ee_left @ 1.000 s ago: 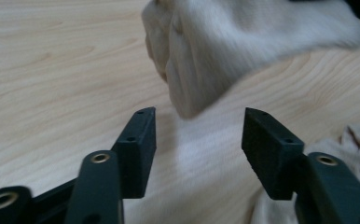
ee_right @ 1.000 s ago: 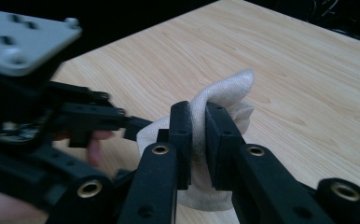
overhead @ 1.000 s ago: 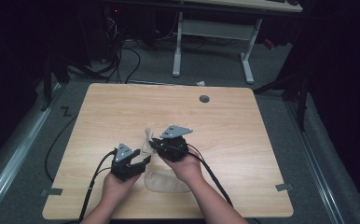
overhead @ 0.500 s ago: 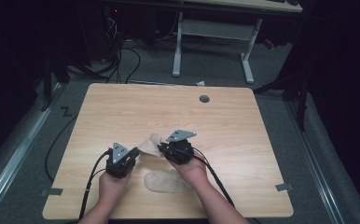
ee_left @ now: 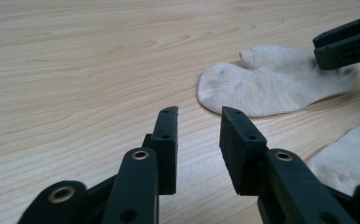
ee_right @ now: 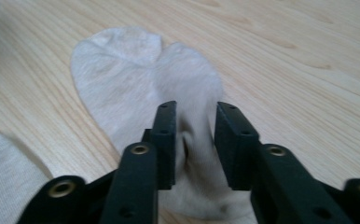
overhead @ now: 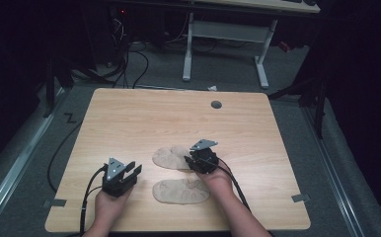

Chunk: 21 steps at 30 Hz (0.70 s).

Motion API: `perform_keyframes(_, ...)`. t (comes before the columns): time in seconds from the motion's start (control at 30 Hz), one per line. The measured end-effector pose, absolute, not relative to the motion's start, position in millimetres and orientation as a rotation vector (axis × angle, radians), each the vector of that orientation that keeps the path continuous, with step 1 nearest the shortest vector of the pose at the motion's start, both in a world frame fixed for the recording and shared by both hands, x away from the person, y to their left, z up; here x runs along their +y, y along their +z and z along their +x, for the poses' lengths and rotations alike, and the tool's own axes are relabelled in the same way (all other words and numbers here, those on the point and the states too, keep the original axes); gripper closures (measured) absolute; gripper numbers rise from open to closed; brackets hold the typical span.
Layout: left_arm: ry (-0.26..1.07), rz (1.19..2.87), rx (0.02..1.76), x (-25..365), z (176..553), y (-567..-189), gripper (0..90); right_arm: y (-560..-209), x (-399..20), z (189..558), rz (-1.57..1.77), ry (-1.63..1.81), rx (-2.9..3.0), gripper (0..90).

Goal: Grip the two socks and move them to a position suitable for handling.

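Since a second ago we have laid the far sock flat and drawn the left hand off to the left; both pairs of jaws have just been opening.

From the high view, two beige socks lie apart on the table [overhead: 129, 118]: the far sock [overhead: 171, 157] beside the right gripper [overhead: 197, 163], the near sock [overhead: 181, 191] between our hands, the left gripper [overhead: 124, 174] left of both. In the left gripper view, our jaws stand part-spread over bare wood with nothing between them, the far sock [ee_left: 271, 86] ahead to the right. In the right gripper view, the jaws stand apart astride the far sock [ee_right: 145, 84], a ridge of cloth between them; the pads seem not to press. We judge the socks spread out; pairing or folding is left.
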State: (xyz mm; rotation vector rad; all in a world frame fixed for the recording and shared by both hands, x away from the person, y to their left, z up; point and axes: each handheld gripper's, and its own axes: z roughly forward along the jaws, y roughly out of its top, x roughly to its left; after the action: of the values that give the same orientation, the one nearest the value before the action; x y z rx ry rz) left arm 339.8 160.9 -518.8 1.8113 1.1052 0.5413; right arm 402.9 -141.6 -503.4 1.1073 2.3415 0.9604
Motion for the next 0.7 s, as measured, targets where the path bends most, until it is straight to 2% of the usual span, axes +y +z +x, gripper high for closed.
perform_keyframes(0.13,0.536,1.796,1.116,169.2,336.8,-519.2,63.3,-491.8,-131.5,398.6,1.07,0.991,2.326,63.8)
perform_keyframes(0.23,0.511,1.784,1.135,175.8,335.8,-522.2,61.5,-489.8,-108.7,401.2,1.034,1.018,2.365,63.2)
perform_keyframes(0.53,0.474,1.783,1.126,181.3,334.9,-524.2,59.2,-509.9,-40.9,424.3,0.998,0.966,2.471,54.4)
perform_keyframes(0.67,0.458,1.764,1.13,182.6,334.7,-523.0,59.1,-519.9,-35.1,429.0,1.005,0.875,2.496,59.8)
perform_keyframes(0.7,0.458,1.761,1.129,182.7,334.5,-522.6,59.2,-521.1,-36.8,430.2,1.017,0.894,2.498,66.8)
